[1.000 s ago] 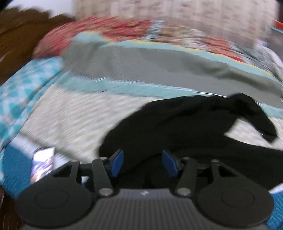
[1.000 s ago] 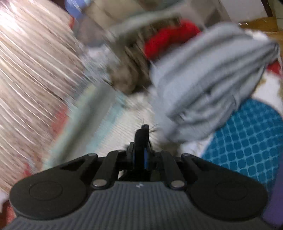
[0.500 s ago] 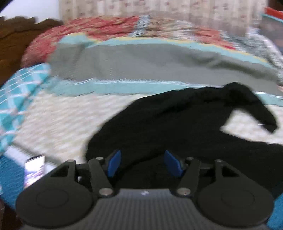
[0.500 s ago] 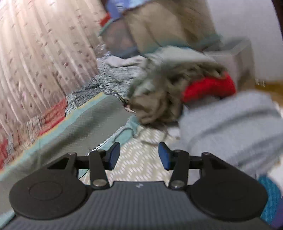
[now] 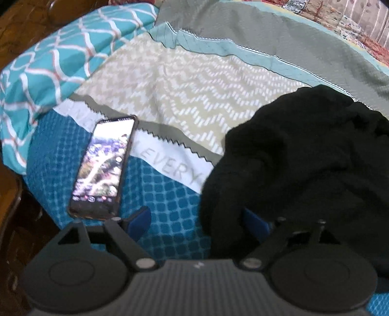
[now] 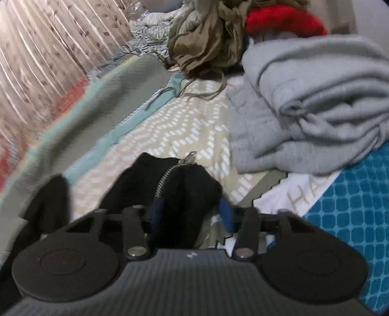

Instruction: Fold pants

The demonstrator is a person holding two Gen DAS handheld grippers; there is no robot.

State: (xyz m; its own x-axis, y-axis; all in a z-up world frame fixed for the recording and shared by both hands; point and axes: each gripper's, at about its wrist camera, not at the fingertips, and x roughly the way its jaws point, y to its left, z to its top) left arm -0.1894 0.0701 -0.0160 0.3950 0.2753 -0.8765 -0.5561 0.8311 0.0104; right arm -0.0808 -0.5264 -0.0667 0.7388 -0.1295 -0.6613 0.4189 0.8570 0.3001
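Note:
Black pants lie crumpled on the patterned bedspread. In the left wrist view my left gripper points steeply down at their near left edge. Its jaws are opening wide, and a fold of the black cloth sits between them against the right pad. In the right wrist view the zipper end of the pants lies between the blue pads of my right gripper. Those jaws are closing but still stand apart, and the right pad is clear of the cloth.
A phone with a lit screen lies just left of my left gripper. A teal patterned pillow sits beyond it. A folded grey blanket, an olive garment heap and a red item lie beyond my right gripper. A curtain hangs on the left.
My left gripper has dropped toward the pants' near edge beside the phone, and its jaws have widened. My right gripper went from shut to apart and swung down over the zipper end.

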